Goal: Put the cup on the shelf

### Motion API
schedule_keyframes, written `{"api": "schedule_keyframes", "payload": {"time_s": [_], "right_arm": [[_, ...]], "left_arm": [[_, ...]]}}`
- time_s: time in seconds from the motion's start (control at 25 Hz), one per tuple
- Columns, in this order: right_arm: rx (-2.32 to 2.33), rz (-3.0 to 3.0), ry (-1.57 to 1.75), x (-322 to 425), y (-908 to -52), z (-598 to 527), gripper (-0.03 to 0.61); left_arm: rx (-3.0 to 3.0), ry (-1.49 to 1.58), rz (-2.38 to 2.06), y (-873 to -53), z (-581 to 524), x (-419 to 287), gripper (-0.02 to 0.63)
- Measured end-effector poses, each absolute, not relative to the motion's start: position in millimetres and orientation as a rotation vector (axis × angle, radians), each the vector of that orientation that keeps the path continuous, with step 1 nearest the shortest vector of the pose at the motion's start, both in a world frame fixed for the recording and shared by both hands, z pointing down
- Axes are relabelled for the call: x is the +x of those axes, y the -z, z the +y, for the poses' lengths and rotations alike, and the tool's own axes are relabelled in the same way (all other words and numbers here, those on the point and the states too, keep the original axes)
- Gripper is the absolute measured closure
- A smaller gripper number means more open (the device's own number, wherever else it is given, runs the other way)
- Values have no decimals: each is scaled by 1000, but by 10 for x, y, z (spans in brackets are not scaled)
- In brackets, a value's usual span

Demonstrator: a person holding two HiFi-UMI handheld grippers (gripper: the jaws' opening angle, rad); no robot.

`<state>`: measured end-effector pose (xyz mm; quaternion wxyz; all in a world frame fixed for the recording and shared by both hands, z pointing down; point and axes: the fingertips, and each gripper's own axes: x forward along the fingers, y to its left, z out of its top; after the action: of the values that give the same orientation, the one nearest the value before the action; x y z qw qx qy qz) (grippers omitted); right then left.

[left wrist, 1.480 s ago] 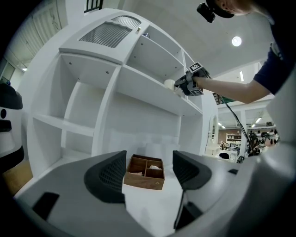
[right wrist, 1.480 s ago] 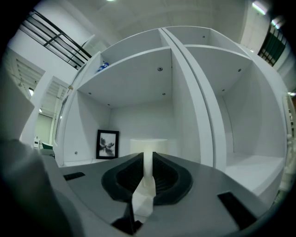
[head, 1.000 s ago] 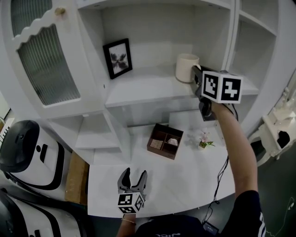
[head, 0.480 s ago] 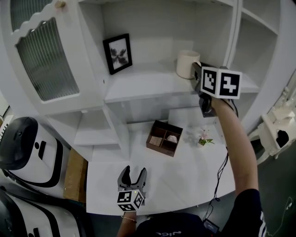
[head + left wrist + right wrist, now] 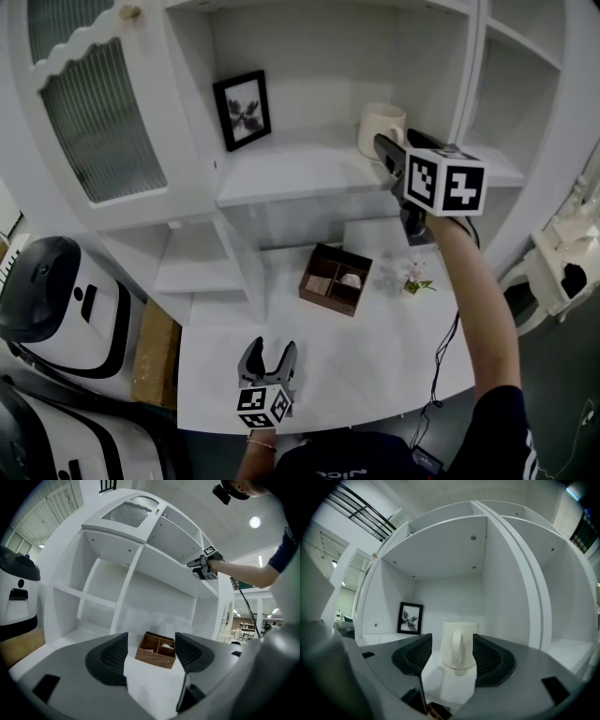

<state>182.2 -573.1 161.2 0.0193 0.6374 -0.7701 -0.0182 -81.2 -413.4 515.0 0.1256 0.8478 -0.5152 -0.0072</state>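
A cream cup (image 5: 380,131) stands upright on the white shelf (image 5: 300,173), at its right end. In the right gripper view the cup (image 5: 459,644) turns its handle toward me, just past the fingertips. My right gripper (image 5: 387,153) (image 5: 451,652) is held at the shelf's edge right in front of the cup; its jaws are opening and the pads stand apart from the cup's sides. My left gripper (image 5: 269,359) (image 5: 151,651) is low over the white table (image 5: 375,366), open with nothing between its fingers.
A black-framed picture (image 5: 242,111) leans at the shelf's back left. A wooden divided box (image 5: 336,281) and a small flower (image 5: 414,279) sit on the table below. A cabinet door with ribbed glass (image 5: 94,112) is at the left, and a white and black machine (image 5: 56,300) below it.
My right gripper's jaws have spread off the cup and drawn back a little. The cup stays on the shelf. The left gripper has not moved.
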Motion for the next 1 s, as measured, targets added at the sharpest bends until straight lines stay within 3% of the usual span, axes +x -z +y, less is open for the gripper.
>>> {"api": "schedule_keyframes", "payload": {"time_s": [1.0], "right_arm": [[1960, -2408, 405, 1709, -1813, -4394, 305]], "left_arm": [[2590, -27, -1425, -5025, -3771, -767, 301]]}}
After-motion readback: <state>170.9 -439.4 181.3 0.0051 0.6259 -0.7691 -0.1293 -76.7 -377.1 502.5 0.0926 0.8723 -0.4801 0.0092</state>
